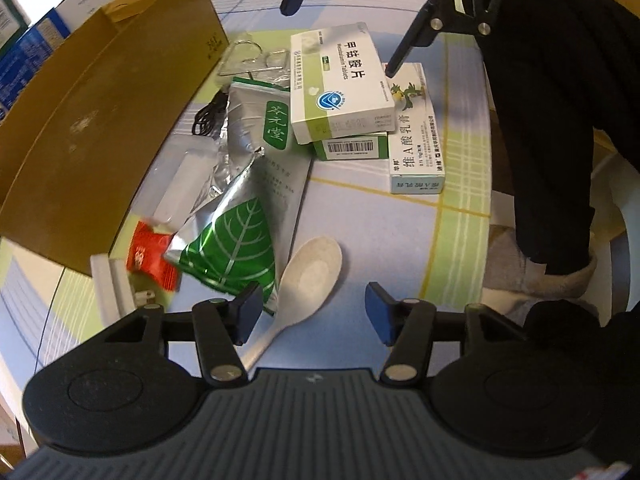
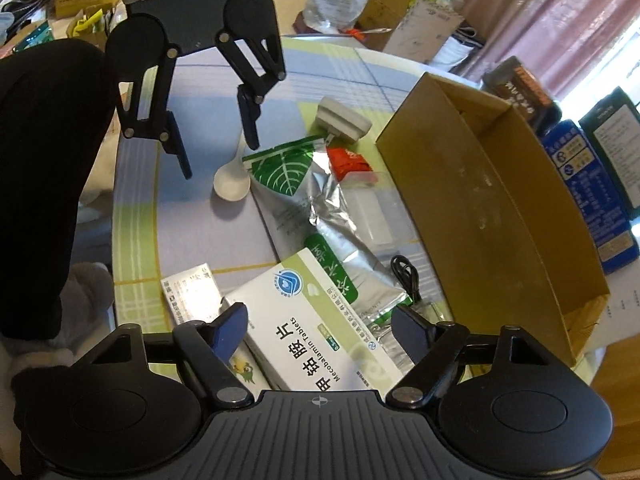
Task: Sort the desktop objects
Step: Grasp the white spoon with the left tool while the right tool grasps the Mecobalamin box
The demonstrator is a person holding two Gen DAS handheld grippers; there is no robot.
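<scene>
Nearest us, our left gripper [image 1: 314, 306] hangs with fingers apart and empty over the pale plastic spoon [image 1: 310, 276] on the checked tablecloth [image 1: 400, 232]. Our right gripper [image 2: 318, 328] — also spread wide, gripping nothing — hovers above the white-and-green tablet box [image 2: 316, 328], which lies on other cartons beside the silver foil pouch [image 2: 332, 216] — near the open brown cardboard box [image 2: 488, 200].

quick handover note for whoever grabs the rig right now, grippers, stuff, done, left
Left gripper: open, empty, above the white spoon.
Right gripper: open, empty, straddling the Mecobalamin box.
Foil pouches, red packet, ointment box, black cable and white charger all lie on the table.
The cardboard box looks empty as far as visible: nothing sorted, everything remains.
</scene>
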